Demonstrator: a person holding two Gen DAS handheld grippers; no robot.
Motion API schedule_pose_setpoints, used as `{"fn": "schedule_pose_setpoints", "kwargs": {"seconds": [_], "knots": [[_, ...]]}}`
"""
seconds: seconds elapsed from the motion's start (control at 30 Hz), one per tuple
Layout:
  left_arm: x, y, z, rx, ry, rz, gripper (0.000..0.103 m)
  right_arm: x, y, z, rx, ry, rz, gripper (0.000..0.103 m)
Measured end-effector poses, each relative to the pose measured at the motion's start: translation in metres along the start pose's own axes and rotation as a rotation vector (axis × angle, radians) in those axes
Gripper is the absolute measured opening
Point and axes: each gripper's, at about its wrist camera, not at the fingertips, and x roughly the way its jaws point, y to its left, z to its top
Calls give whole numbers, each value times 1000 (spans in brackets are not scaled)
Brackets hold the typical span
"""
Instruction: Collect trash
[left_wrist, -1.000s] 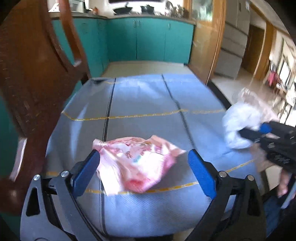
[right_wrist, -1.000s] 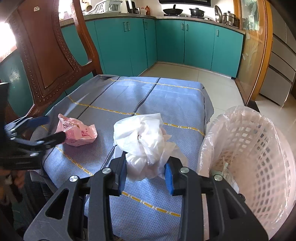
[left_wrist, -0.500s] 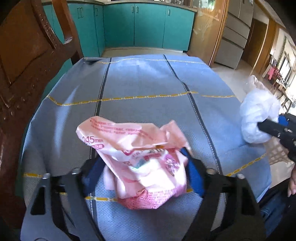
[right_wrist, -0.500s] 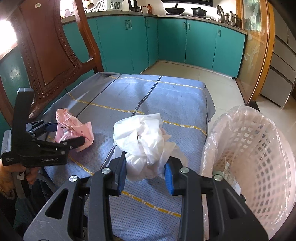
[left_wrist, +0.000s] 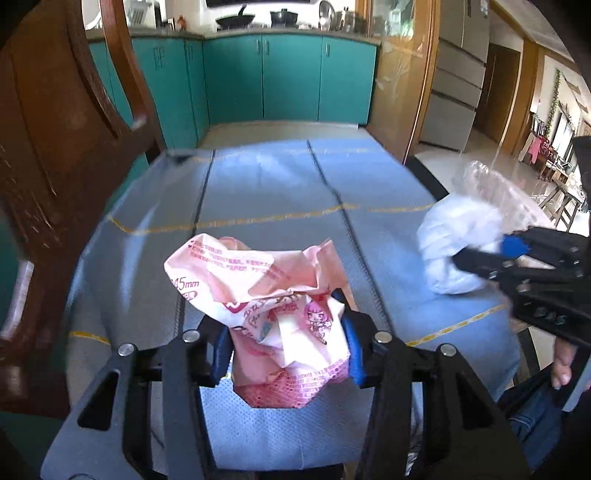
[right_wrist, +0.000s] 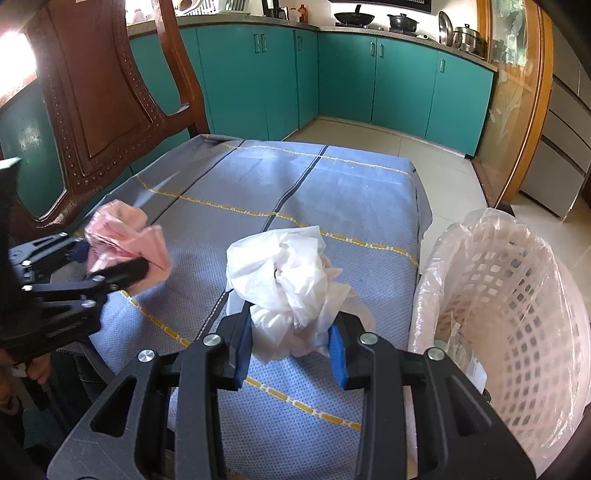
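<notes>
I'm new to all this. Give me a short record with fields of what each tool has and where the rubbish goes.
left gripper: jaws have just been closing, now pressed on the pink wrapper
right gripper: jaws shut on the white plastic bag
surface: blue tablecloth
bin: lined basket, right of the table, some paper inside
backdrop: wooden chair, teal cabinets

Two crumpled wrappers (right_wrist: 127, 242), one basket (right_wrist: 517, 314)
</notes>
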Motion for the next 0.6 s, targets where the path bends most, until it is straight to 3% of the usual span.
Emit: {"fn": "schedule_pose_setpoints", "kwargs": {"seconds": [0.37,0.6], "knots": [[-44,-9,8,5,-84,40,49,-13,-2,0,1,-40,0,34],[-58,-27,20,6,-126,20,49,-64,-41,7,89,-182,-37,34]]}}
